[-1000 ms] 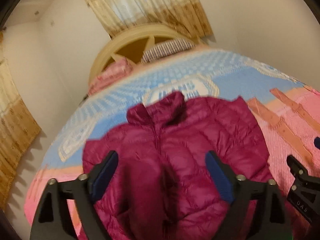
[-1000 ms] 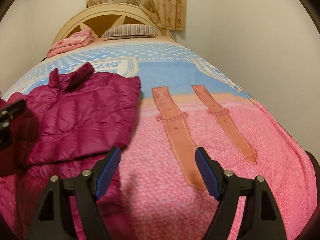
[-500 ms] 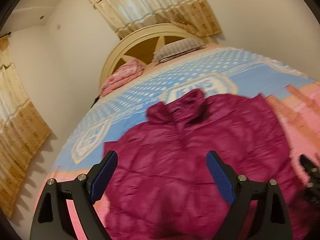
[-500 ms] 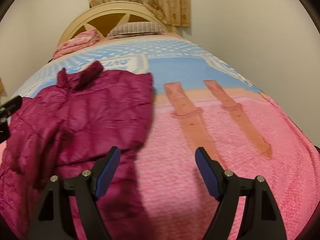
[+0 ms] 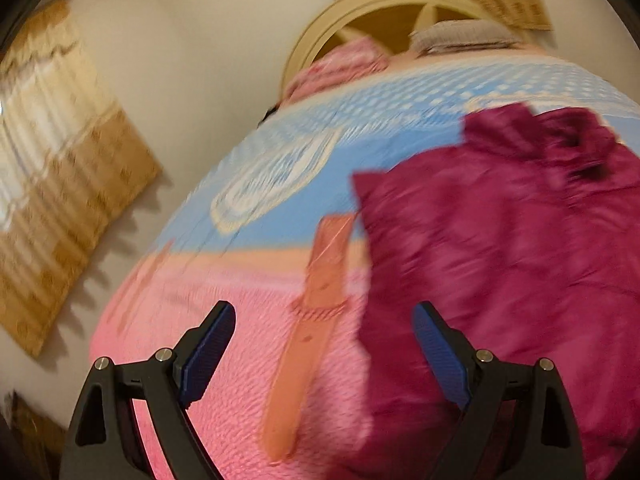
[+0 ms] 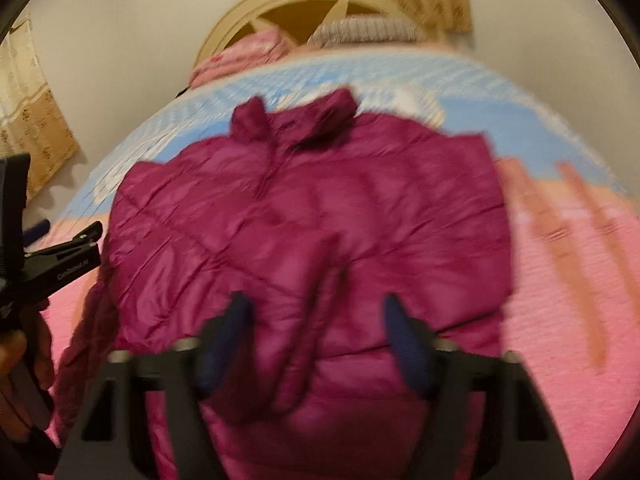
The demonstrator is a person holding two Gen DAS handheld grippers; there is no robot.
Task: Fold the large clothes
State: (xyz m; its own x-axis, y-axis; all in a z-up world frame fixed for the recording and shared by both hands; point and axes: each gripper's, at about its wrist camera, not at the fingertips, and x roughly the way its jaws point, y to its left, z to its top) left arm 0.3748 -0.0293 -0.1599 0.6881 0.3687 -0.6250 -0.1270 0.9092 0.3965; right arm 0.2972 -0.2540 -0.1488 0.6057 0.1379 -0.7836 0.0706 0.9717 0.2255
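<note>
A magenta puffer jacket [image 6: 312,216] lies front up on the bed, collar toward the headboard, sleeves folded in over the body. My right gripper [image 6: 318,320] hovers over its lower middle. Its jaws are closing, with a raised sleeve fold between the pads, which do not visibly press on it. My left gripper [image 5: 324,344] is open over the pink bedspread [image 5: 224,320], just left of the jacket's [image 5: 500,264] left edge, with nothing between its fingers. It also shows at the left edge of the right wrist view as the left gripper [image 6: 68,236], held by a hand.
The bed carries a blue and pink blanket [image 6: 568,320] with orange strap patterns. A folded pink cloth [image 6: 248,54] and a striped pillow [image 6: 364,32] lie by the headboard [image 6: 304,0]. Curtains [image 5: 60,184] hang left of the bed, against the wall.
The left gripper swung left, off the jacket to its left edge. The right gripper moved left from the bare bedspread onto the jacket's middle, and its jaws have narrowed.
</note>
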